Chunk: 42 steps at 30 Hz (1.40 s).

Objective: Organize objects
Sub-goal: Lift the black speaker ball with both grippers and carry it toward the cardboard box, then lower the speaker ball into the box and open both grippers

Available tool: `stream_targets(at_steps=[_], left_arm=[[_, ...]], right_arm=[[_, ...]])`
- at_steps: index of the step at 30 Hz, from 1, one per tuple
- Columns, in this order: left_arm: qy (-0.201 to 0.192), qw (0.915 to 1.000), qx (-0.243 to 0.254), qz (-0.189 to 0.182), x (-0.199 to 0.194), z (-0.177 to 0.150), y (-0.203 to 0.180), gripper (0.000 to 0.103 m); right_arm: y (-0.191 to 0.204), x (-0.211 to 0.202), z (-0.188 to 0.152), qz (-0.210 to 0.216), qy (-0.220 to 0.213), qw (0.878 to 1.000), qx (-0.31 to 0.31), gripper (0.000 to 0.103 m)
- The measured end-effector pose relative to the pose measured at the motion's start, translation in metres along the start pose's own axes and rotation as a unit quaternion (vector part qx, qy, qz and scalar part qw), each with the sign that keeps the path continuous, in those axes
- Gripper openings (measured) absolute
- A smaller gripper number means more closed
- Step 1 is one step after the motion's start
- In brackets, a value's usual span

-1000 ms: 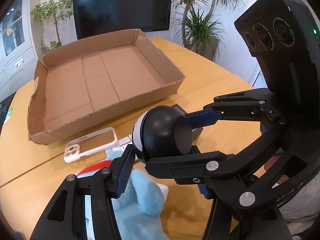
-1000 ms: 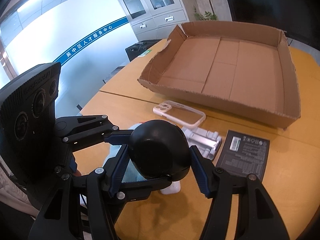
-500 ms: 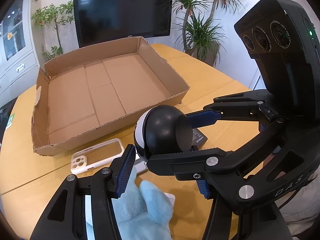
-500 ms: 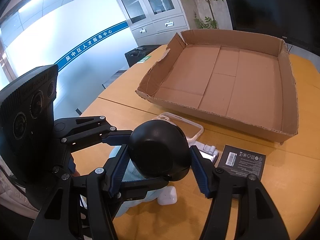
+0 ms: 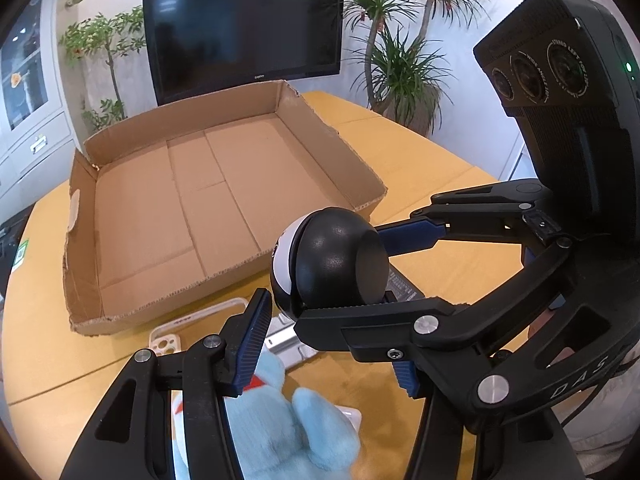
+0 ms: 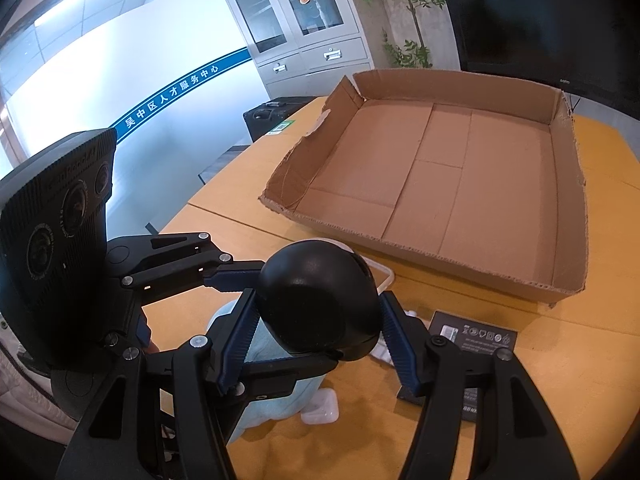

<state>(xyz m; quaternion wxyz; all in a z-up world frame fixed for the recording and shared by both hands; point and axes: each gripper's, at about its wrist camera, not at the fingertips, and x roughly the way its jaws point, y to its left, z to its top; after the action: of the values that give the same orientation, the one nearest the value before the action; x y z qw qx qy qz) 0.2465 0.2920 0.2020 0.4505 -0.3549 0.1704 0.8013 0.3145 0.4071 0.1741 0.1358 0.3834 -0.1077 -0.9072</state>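
A black ball with a white front (image 5: 332,260) hangs above the yellow table (image 5: 420,152), just short of the empty cardboard box (image 5: 160,220). Both grippers are shut on it crosswise. In the left wrist view my left gripper (image 5: 324,304) clamps it from left and right, while the right gripper's fingers (image 5: 408,236) reach in from the right above and below it. In the right wrist view my right gripper (image 6: 316,308) squeezes the ball (image 6: 320,300) with its blue pads (image 6: 240,340) against the ball's sides. The cardboard box (image 6: 440,184) lies just beyond.
Under the ball lie a light blue plush toy (image 5: 288,420), a white phone case (image 5: 168,344), a silver metal stand (image 5: 284,340), a white earbud case (image 6: 320,412) and a flat black box (image 6: 476,336). A TV (image 5: 244,28) and potted plants stand behind the table.
Both grippers have carried the ball up and toward the box. The phone case, plush toy and black box have slid lower in both views. Both grips are unchanged.
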Motion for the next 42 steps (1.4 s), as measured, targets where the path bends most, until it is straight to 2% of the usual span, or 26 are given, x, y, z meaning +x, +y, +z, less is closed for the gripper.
stream_targets(at_steps=[24, 42], left_arm=[[0.002, 0.9999, 0.009, -0.005, 0.020, 0.038, 0.001, 0.054], [0.014, 0.9998, -0.010, -0.008, 0.043, 0.045, 0.031, 0.054]], right_arm=[[-0.025, -0.007, 0.021, -0.022, -0.020, 1.000, 0.008, 0.059], [-0.039, 0.017, 0.034, -0.029, -0.012, 0.999, 0.021, 0.057]])
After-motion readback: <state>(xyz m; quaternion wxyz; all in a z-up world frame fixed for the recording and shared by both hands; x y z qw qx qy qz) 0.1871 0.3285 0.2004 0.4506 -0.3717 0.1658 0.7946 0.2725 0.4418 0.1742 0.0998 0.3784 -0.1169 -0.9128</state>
